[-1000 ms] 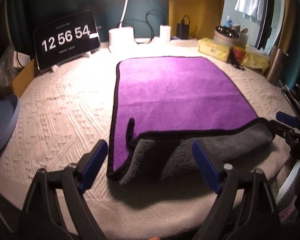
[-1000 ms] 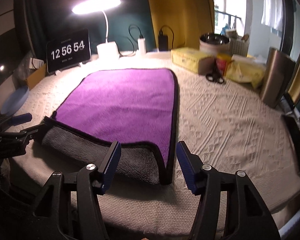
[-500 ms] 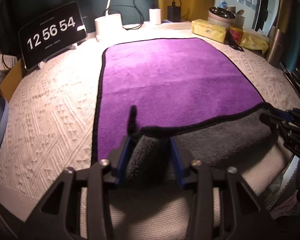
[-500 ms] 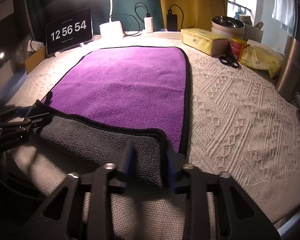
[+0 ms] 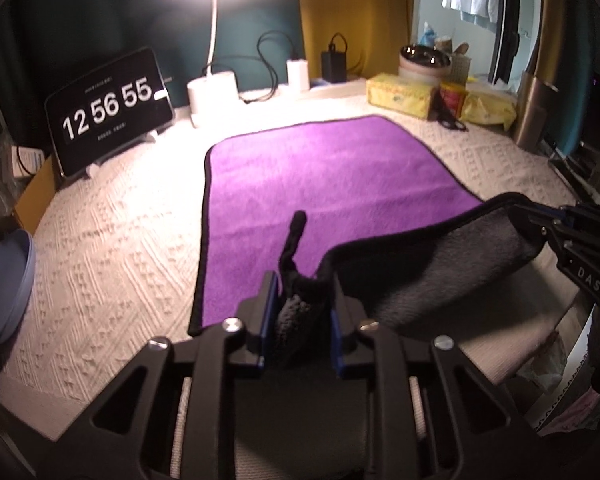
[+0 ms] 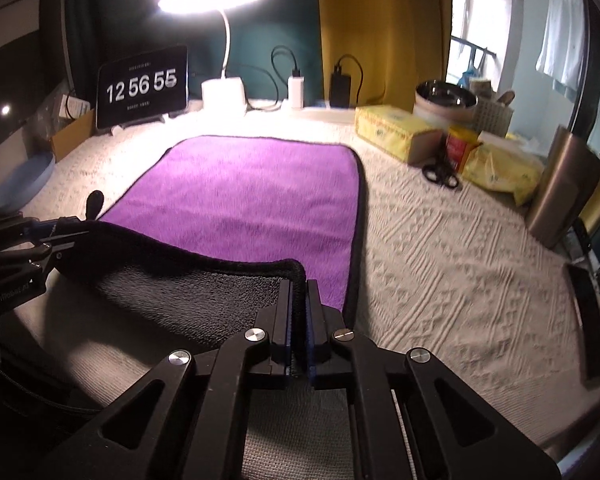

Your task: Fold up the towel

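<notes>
A purple towel [image 5: 320, 176] with a black hem and grey underside lies flat on the white knitted cover [image 5: 108, 240]; it also shows in the right wrist view [image 6: 252, 200]. My left gripper [image 5: 302, 312] is shut on the towel's near left corner, bunched grey cloth between the pads. My right gripper [image 6: 299, 312] is shut on the near right corner. The near edge hangs lifted between both grippers, grey side toward me. The right gripper also shows at the right of the left wrist view [image 5: 540, 220], the left gripper at the left of the right wrist view [image 6: 60, 228].
At the back stand a clock display [image 5: 108, 110], a lit desk lamp [image 5: 214, 92], chargers [image 6: 340, 88], a yellow tissue box [image 6: 396, 130], scissors [image 6: 440, 168] and a metal cup [image 6: 560, 192]. A blue plate [image 5: 4, 280] lies at the left edge.
Both grippers moved in from open, closed on the near corners, then lifted the near edge off the cover. The clock went from 12:56:54 to 12:56:55.
</notes>
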`<state>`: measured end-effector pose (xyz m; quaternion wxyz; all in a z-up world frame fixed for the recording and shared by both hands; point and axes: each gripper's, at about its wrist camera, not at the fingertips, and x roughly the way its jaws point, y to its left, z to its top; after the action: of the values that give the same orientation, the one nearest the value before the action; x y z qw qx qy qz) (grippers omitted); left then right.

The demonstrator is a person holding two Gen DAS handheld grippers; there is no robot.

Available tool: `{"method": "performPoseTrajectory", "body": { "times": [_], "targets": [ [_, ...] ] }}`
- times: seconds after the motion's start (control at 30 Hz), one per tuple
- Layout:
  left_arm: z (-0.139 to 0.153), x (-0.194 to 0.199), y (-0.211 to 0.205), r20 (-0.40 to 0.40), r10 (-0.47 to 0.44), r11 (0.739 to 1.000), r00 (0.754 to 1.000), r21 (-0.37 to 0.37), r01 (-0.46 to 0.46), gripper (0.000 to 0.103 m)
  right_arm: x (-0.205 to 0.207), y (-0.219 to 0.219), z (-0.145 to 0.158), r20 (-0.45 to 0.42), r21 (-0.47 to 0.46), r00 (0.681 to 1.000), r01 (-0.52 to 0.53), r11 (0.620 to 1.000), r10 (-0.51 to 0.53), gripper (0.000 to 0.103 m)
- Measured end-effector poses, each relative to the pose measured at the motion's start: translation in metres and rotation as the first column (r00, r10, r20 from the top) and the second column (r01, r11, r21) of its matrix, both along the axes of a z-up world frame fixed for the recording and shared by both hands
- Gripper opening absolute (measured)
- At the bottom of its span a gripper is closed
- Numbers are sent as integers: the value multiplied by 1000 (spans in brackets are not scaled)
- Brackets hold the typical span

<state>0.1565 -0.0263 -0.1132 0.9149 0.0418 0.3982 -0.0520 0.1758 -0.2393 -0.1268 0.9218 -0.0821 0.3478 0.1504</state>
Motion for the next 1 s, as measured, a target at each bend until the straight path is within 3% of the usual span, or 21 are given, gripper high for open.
{"method": "performPoseTrajectory", "body": {
  "times": [0.47, 1.0],
  "targets": [
    [50, 19, 13, 135, -5, 999, 991, -40, 11, 22, 19, 7, 49, 128, -2, 991, 25, 1000, -24, 6],
    [55, 82, 22, 181, -10, 999, 983, -37, 17, 22, 83, 13, 56, 159, -8, 987, 37, 999, -35, 6]
  ]
}}
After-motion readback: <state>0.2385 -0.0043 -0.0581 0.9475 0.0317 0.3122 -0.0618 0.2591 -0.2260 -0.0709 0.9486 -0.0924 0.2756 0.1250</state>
